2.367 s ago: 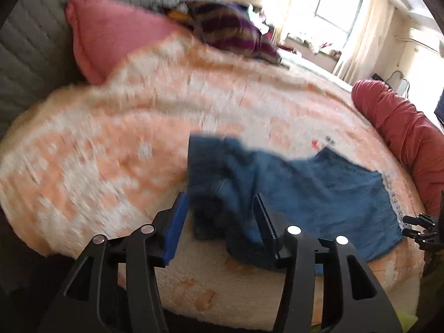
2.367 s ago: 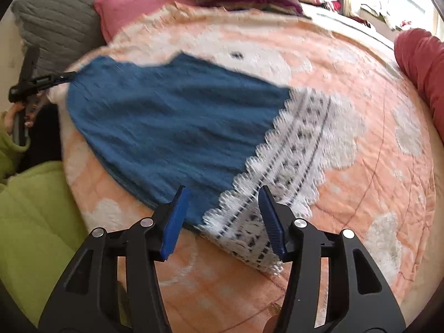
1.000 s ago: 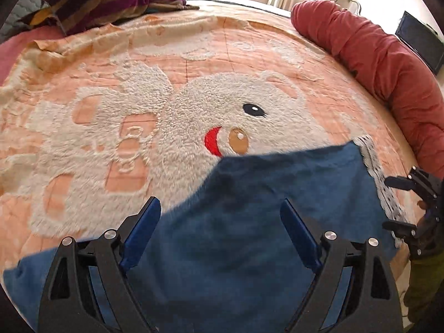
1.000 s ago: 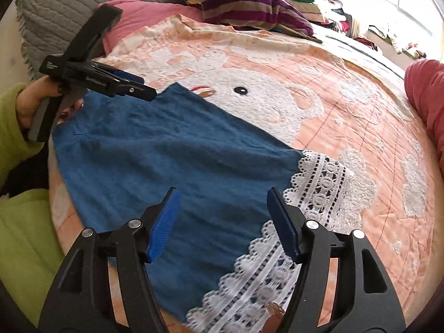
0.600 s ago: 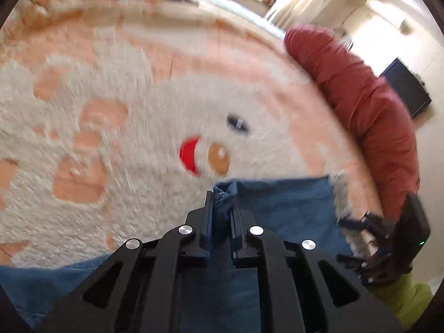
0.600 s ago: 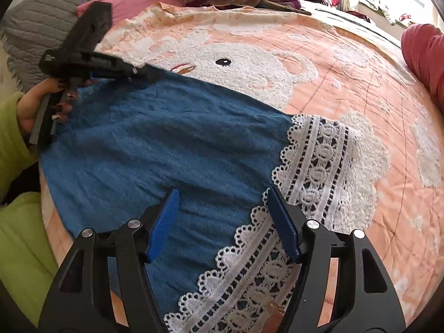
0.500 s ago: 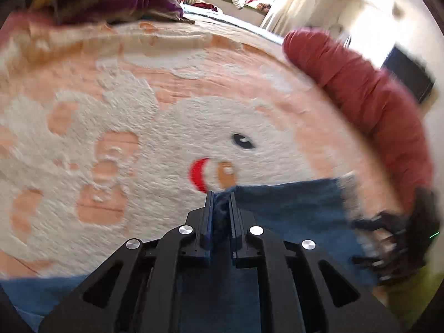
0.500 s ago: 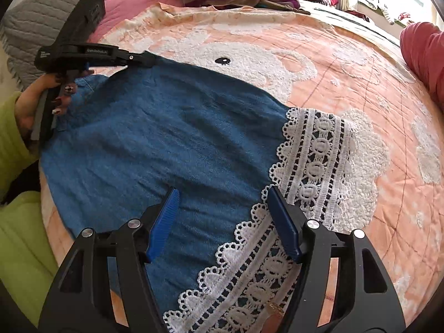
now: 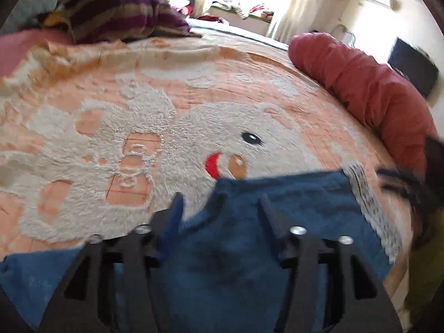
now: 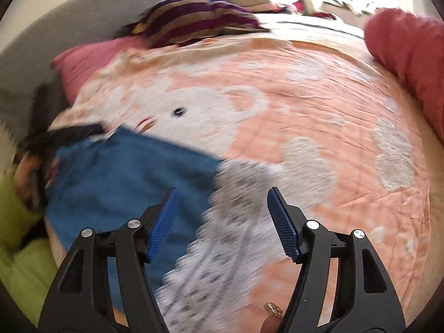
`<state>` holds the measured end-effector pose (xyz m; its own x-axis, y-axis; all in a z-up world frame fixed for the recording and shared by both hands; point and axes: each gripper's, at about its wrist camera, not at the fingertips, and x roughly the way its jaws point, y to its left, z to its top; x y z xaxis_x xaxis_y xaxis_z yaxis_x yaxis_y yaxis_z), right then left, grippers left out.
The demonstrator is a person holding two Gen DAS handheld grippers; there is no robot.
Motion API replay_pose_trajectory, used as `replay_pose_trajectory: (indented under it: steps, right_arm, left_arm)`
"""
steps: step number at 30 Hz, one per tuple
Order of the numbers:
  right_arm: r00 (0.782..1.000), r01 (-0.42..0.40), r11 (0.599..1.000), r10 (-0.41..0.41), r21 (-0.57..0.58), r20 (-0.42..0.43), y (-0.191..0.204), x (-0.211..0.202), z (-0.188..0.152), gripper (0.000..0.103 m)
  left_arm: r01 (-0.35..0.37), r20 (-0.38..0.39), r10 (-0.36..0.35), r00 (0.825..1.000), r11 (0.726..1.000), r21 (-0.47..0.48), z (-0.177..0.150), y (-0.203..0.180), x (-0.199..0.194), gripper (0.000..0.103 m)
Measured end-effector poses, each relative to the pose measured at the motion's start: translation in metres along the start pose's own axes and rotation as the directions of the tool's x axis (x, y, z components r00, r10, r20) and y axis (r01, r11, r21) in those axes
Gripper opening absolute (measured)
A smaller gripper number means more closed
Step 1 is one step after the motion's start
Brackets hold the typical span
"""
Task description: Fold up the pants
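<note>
Your left gripper (image 9: pixel 219 208) has just opened off the pants (image 9: pixel 249 249) (corner between its fingers); right gripper (image 10: pixel 222 222), half-open and empty, next takes the lace hem (image 10: pixel 222 249) below.

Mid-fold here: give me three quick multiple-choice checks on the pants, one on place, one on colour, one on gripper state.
1. Where does the lace trim sit?
A. At the pants' end under the right gripper
B. On the striped pillow
C. On the red bolster

2. What colour is the main cloth of the pants?
A. Green
B. Blue
C. Grey

3. How is the left gripper now?
A. Clamped on the pillow
B. Shut and empty
C. Open over the cloth

Key: 1 A, lace lies below the right gripper. 2 B, plainly blue. 3 C, its jaws have just been opening, with cloth between them unpinched.
</note>
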<state>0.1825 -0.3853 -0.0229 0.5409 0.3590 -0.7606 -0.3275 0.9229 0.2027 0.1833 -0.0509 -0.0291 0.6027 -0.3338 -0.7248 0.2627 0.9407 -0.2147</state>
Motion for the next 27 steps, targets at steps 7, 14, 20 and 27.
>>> replay_pose_trajectory:
  steps: [7, 14, 20, 27]
  right_arm:
    - [0.997, -0.040, 0.996, 0.044, 0.075, -0.058, -0.032, 0.041, 0.020, 0.057]
    - [0.989, -0.104, 0.992, 0.110, 0.071, -0.096, -0.028, 0.061, 0.007, 0.028]
    - [0.996, -0.091, 0.996, 0.091, 0.006, 0.023, -0.018, 0.028, 0.016, 0.015]
    - [0.998, 0.010, 1.000, -0.012, -0.026, -0.068, -0.021, 0.059, 0.014, 0.016]
  left_arm:
    - [-0.015, -0.045, 0.020, 0.999, 0.995, 0.099, -0.040, -0.028, -0.015, 0.084]
    - [-0.066, -0.106, 0.075, 0.992, 0.995, 0.081, -0.059, -0.020, -0.003, 0.090]
    - [-0.073, -0.102, 0.080, 0.992, 0.994, 0.076, -0.060, -0.019, -0.003, 0.091]
    - [-0.078, -0.101, 0.086, 0.991, 0.994, 0.079, -0.060, -0.020, 0.000, 0.093]
